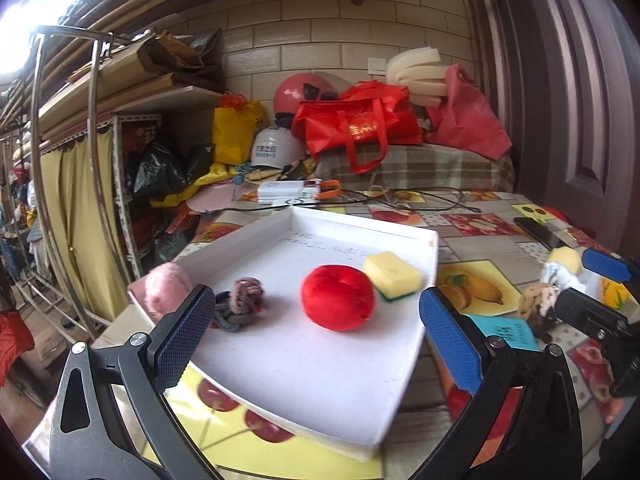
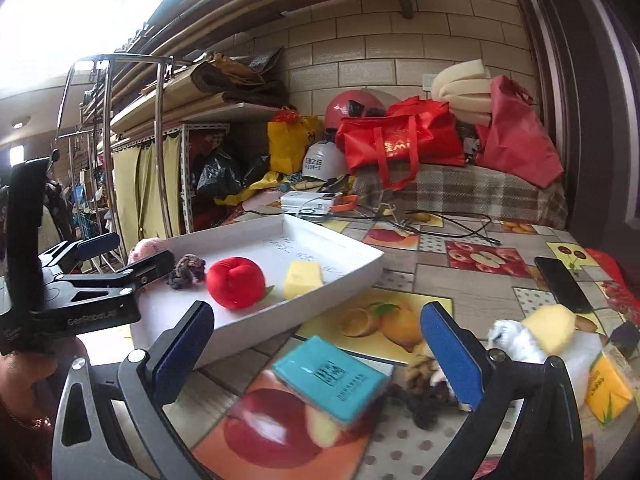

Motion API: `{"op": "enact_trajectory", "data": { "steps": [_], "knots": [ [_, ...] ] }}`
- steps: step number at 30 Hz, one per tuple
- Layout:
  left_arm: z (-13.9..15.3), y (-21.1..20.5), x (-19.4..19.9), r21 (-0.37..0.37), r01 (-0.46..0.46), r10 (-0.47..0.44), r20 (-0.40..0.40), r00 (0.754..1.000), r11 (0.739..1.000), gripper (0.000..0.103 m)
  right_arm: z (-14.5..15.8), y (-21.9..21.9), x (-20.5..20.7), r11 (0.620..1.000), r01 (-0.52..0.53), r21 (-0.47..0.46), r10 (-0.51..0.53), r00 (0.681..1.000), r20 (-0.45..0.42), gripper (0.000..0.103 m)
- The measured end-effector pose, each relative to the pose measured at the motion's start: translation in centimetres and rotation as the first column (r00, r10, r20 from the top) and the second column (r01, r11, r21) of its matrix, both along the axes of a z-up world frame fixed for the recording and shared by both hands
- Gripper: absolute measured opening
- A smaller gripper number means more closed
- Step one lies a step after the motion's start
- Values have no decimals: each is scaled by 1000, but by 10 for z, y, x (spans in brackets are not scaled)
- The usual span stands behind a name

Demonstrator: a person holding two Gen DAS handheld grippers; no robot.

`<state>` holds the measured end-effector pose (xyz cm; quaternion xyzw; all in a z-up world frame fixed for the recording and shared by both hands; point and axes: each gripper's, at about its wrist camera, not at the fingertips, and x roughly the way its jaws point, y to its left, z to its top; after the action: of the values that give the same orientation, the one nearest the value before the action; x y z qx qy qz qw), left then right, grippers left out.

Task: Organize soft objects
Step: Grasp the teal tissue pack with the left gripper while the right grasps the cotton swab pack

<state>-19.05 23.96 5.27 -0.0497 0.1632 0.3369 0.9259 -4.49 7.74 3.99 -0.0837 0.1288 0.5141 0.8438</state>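
A white tray [image 1: 400, 396] on the fruit-print table holds a red plush apple [image 1: 338, 298], a yellow sponge [image 1: 392, 276] and a grey-pink knotted rope [image 1: 240, 308]. A pink plush [image 1: 166, 292] sits at the tray's left edge. My left gripper [image 1: 316, 336] hangs open over the tray's near part, with nothing between its fingers. My right gripper [image 2: 318, 354] is open above a teal pad [image 2: 332, 376] lying on the table right of the tray [image 2: 340, 276]. A white-and-yellow plush [image 2: 536, 332] and a brown furry toy [image 2: 424, 384] lie by its right finger.
A black phone [image 2: 562, 284] and a yellow tissue pack [image 2: 608, 388] lie at the table's right side. Cables and a white box [image 2: 304, 202] sit behind the tray. Red bags [image 1: 360, 124], helmets and foam are piled at the back. A metal rack [image 1: 64, 184] stands at the left.
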Motion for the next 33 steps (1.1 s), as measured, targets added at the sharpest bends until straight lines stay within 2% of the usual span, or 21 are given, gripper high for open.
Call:
{"op": "enact_trajectory", "data": {
  "steps": [3,6,8,11,15,20,24,27,31,33],
  "knots": [
    [0,-27,21,-5,120,-121,-40,992,993,103,1,-34,24,997,73,-8,-73,997,-6,103],
    [-1,-51,44,-1,218,-217,-104,971,976,103,2,-70,46,987,158,-17,-157,987,9,103],
    [-4,-60,59,-15,251,-251,-153,956,968,103,2,-93,60,977,210,-34,-209,978,21,103],
    [-12,-65,81,-88,301,-313,-214,925,950,103,1,-128,84,954,294,-59,-294,956,16,103],
    [-25,-66,104,-153,297,-331,-307,893,943,103,-3,-164,119,921,373,-110,-378,925,-26,103],
    [-30,-64,116,-197,296,-346,-318,883,935,103,-14,-160,148,931,306,-199,-336,932,-136,79],
    [-37,-65,128,-225,291,-357,-357,863,930,103,-19,-144,152,936,252,-247,-289,949,-128,75],
    [-44,-65,138,-247,286,-366,-400,840,926,103,-27,-129,161,922,224,-317,-279,950,-140,69],
    [-50,-66,148,-258,272,-363,-435,824,927,100,-41,-119,175,897,183,-402,-284,936,-210,42],
    [-50,-65,149,-268,278,-372,-426,824,922,87,-44,-121,180,902,158,-401,-275,927,-254,27]
  ]
}}
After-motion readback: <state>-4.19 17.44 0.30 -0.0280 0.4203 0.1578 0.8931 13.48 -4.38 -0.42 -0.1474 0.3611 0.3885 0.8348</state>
